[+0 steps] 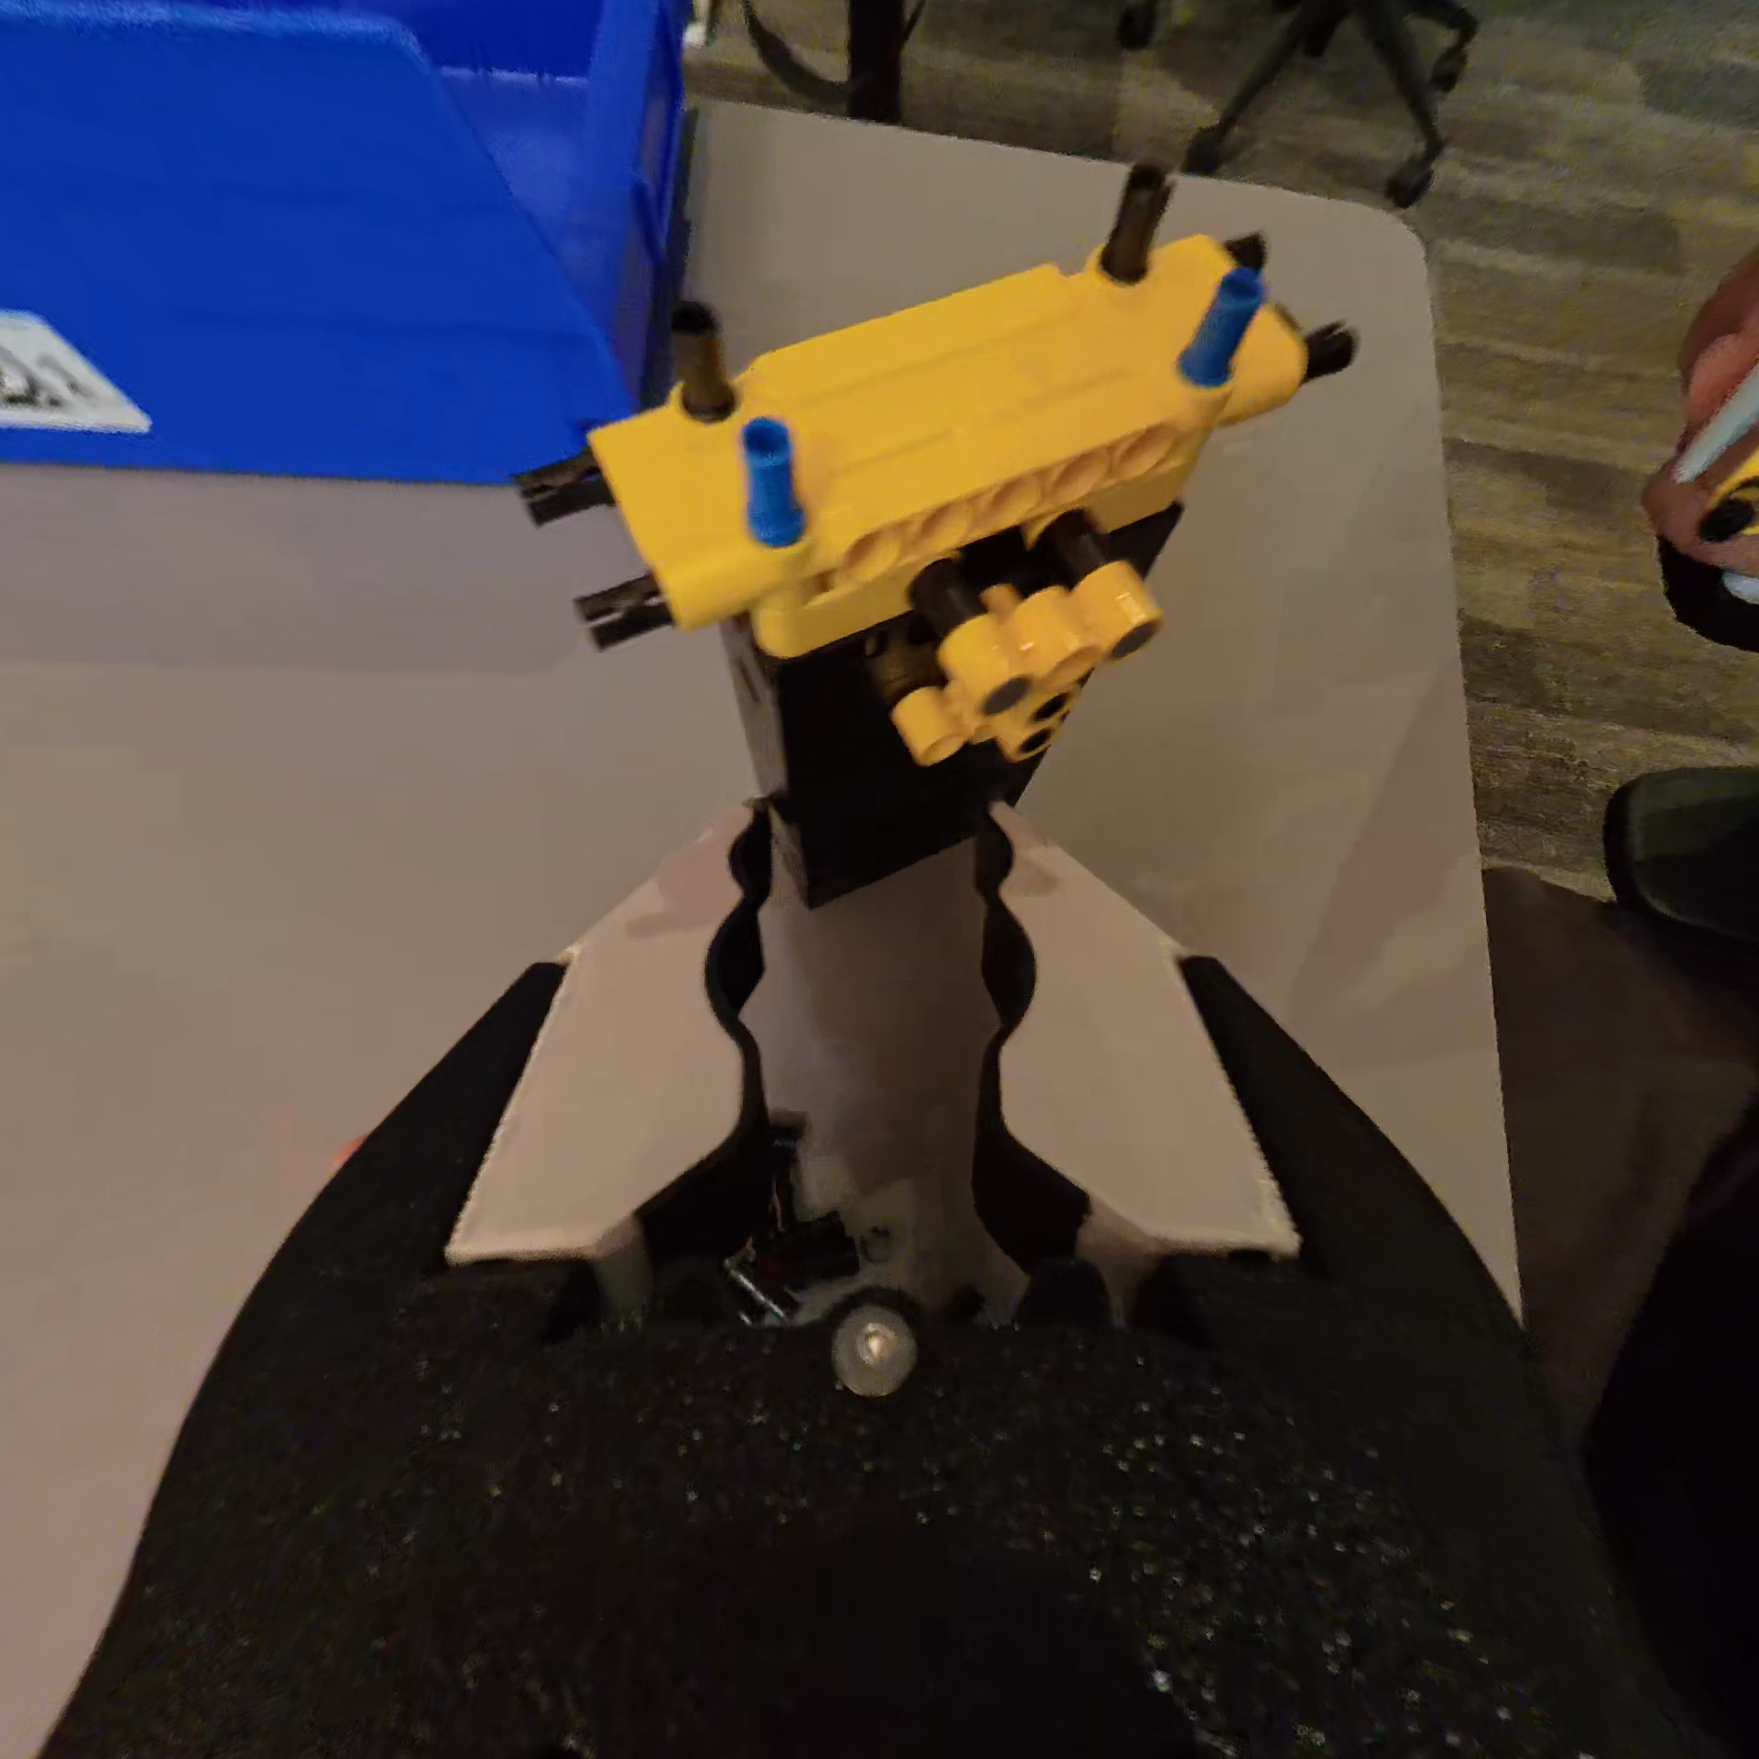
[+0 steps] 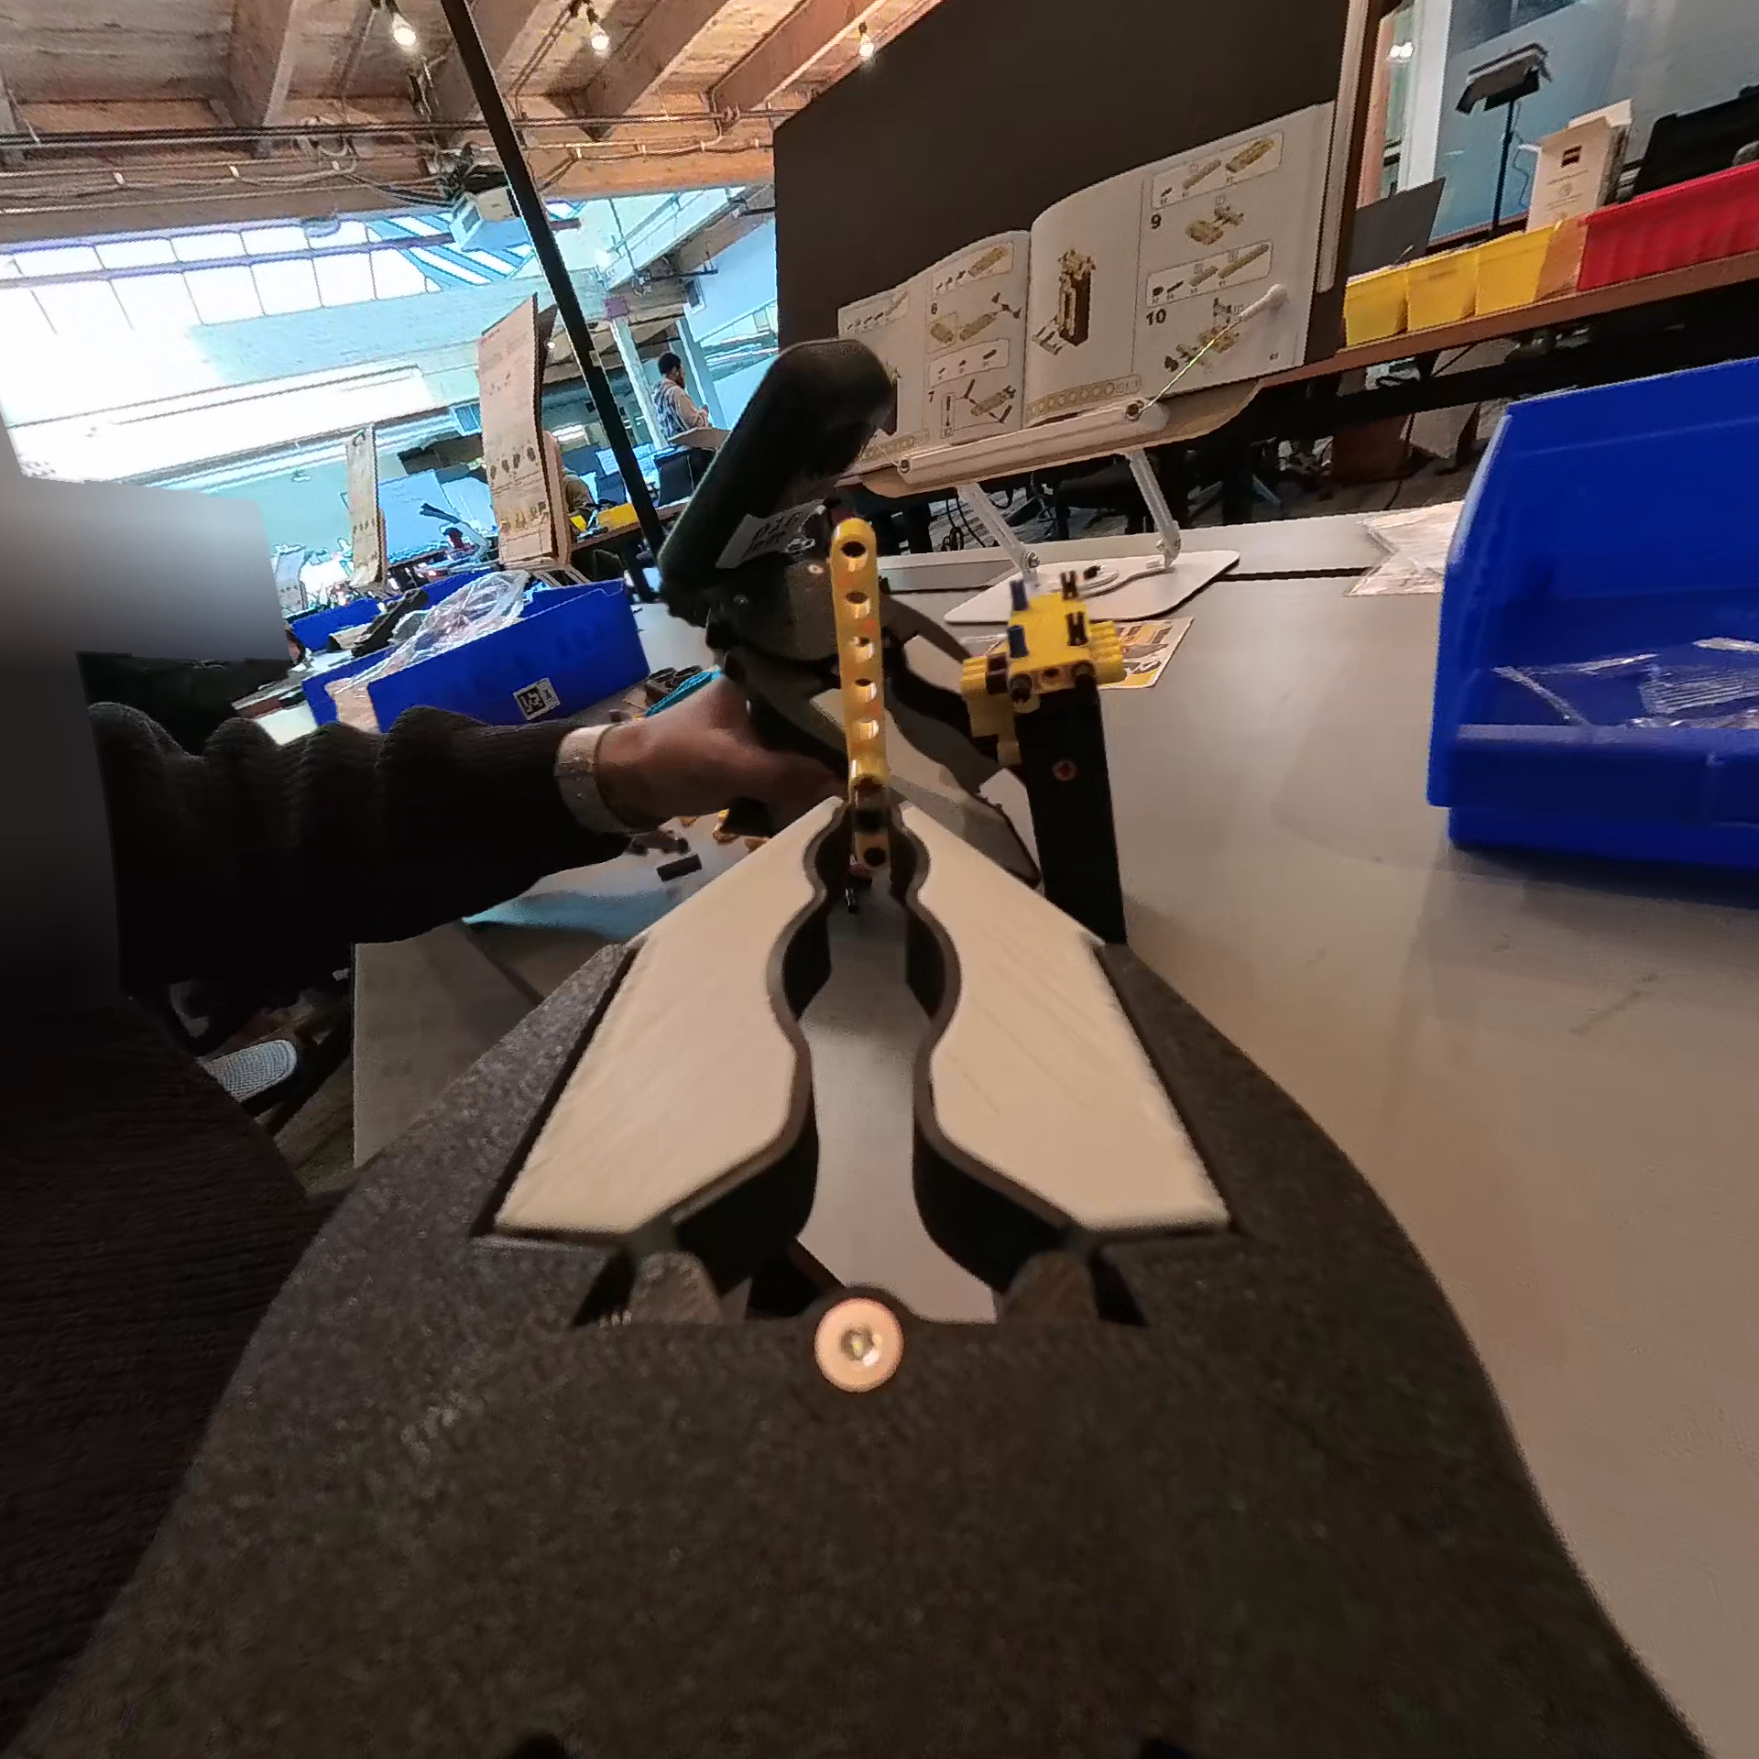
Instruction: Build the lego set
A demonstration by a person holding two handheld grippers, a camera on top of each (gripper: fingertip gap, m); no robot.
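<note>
My left gripper (image 1: 878, 833) is shut on the lower part of a black upright block (image 1: 876, 761). On top of the block sits a yellow brick assembly (image 1: 952, 428) with two blue pins, black axles and a small yellow connector at its front. My right gripper (image 2: 871, 842) is shut on the bottom end of a long yellow beam with holes (image 2: 859, 657) and holds it upright. In the right wrist view the beam stands just left of the yellow assembly (image 2: 1042, 647) on its black block (image 2: 1076, 800). The left gripper (image 2: 990, 809), held by a sleeved hand, is behind it.
A blue bin (image 1: 286, 238) stands at the back left of the grey table (image 1: 286, 857); it also shows in the right wrist view (image 2: 1618, 619). An open instruction booklet on a stand (image 2: 1095, 286) is farther back. The table's edge (image 1: 1447, 666) runs along the right, with floor beyond. Small loose parts (image 2: 676, 866) lie near the hand.
</note>
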